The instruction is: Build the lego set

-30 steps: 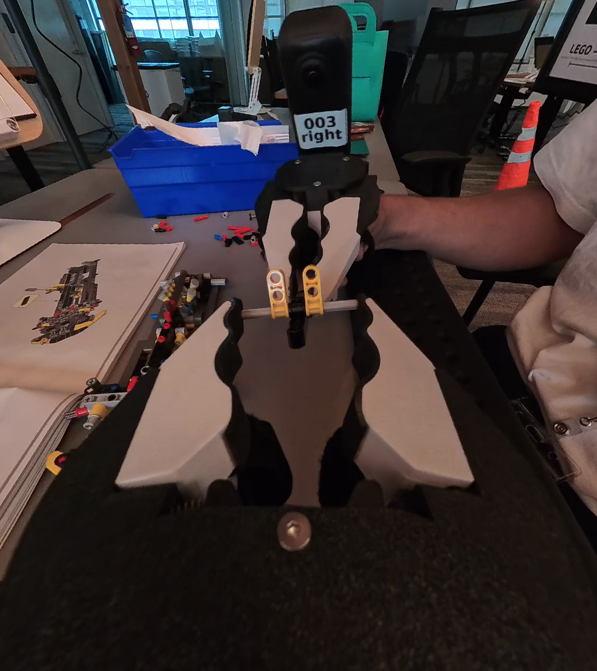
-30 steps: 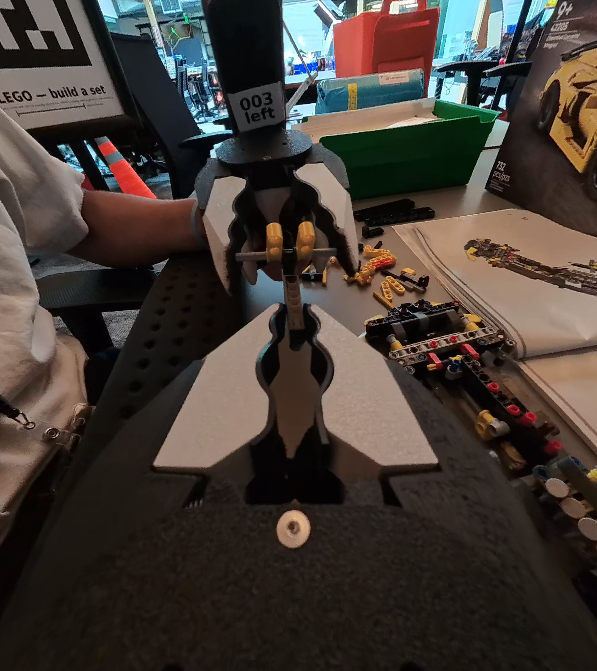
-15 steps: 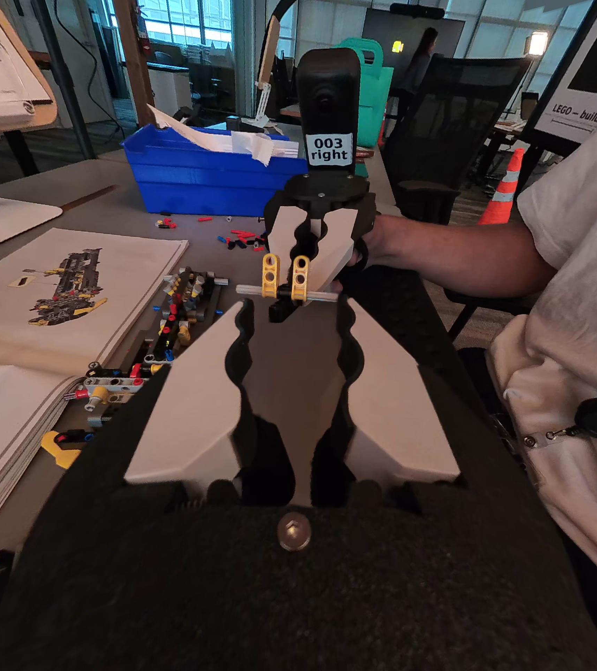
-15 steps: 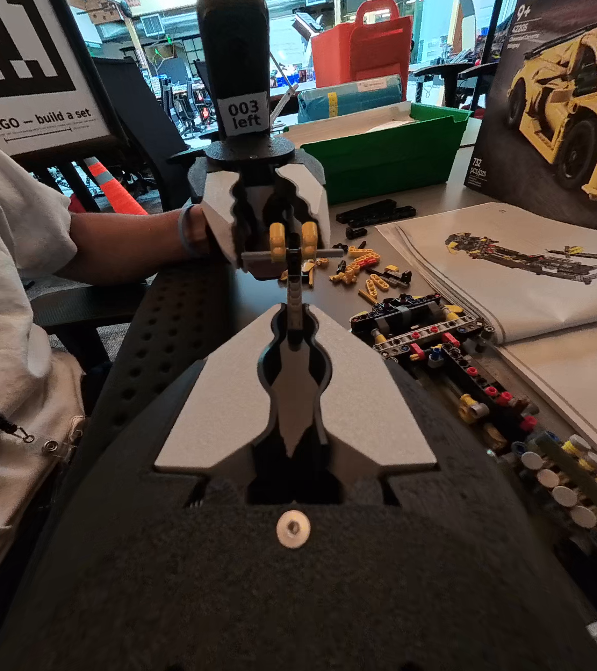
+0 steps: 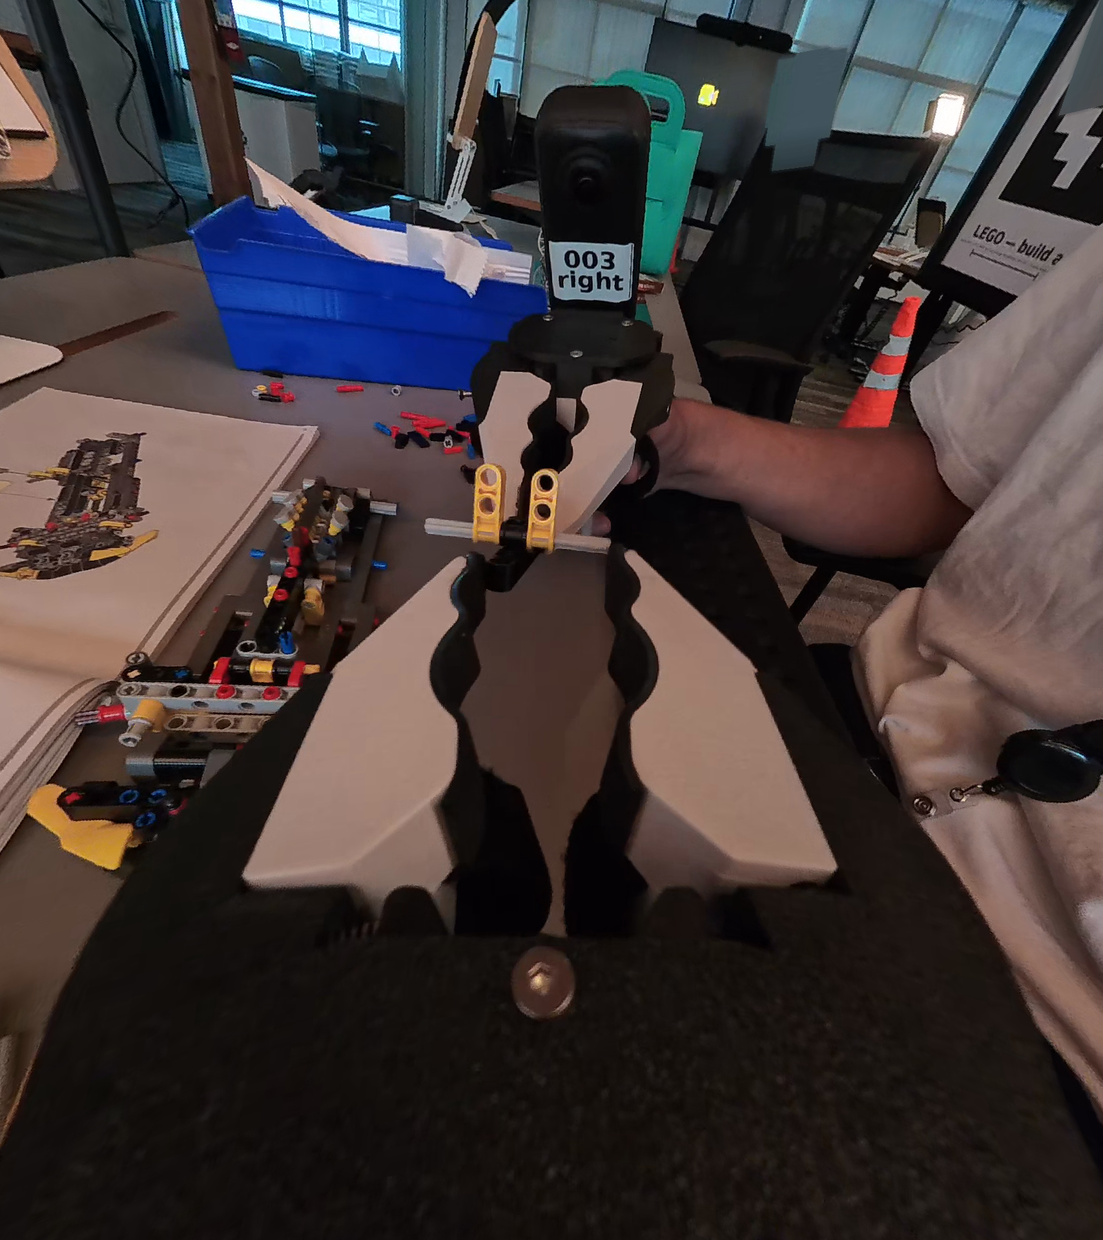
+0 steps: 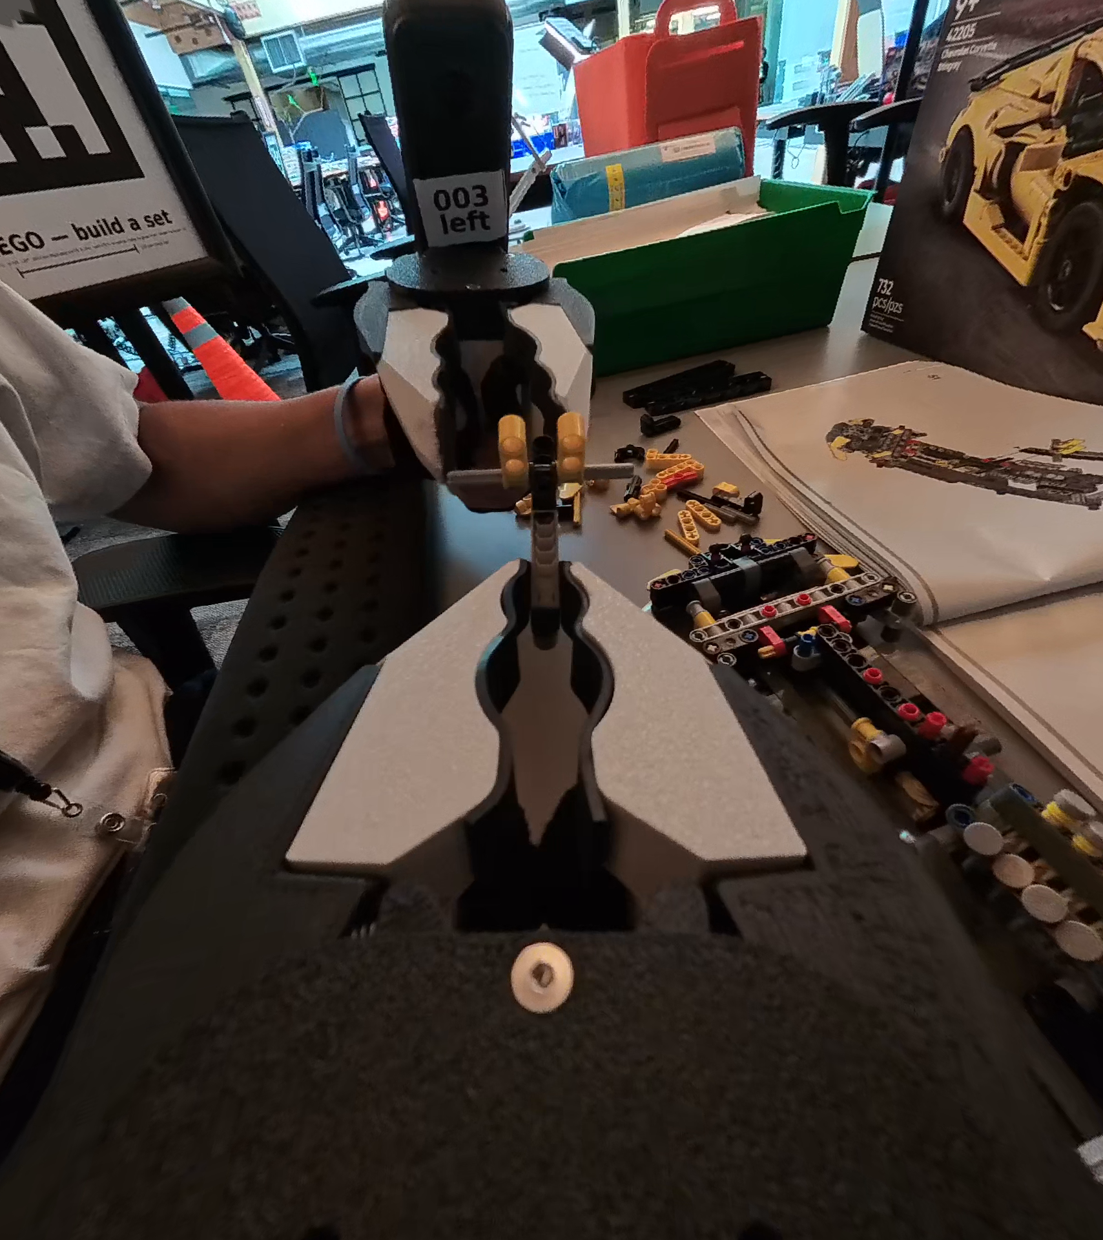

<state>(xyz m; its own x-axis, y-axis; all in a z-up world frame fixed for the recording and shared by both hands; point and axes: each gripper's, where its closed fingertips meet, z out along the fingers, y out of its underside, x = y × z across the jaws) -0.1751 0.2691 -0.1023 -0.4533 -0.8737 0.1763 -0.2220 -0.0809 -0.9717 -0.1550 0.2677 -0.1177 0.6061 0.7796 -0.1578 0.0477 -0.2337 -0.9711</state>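
The small lego sub-assembly hangs in the air between the two claws, above the tabletop: a grey axle runs crosswise through two yellow connectors, with a black piece between them joined to a slim grey-and-black beam. The right claw is clamped together on that beam, its tips pinching the near end. The left claw stands apart with nothing gripped; its tips sit just beside the axle and the black piece, and whether they touch cannot be told.

In the right wrist view, the partly built chassis lies on the tabletop to the right, just beside the open instruction book. Loose yellow and black pieces are scattered farther off, with black beams beyond them. A green bin stands at the far side, and the set's box, showing a yellow car, stands at the far right.

In the left wrist view, a blue bin holding white paper sits at the far side, with small red, blue and black pins strewn in front of it. The person's forearm reaches in from the right.
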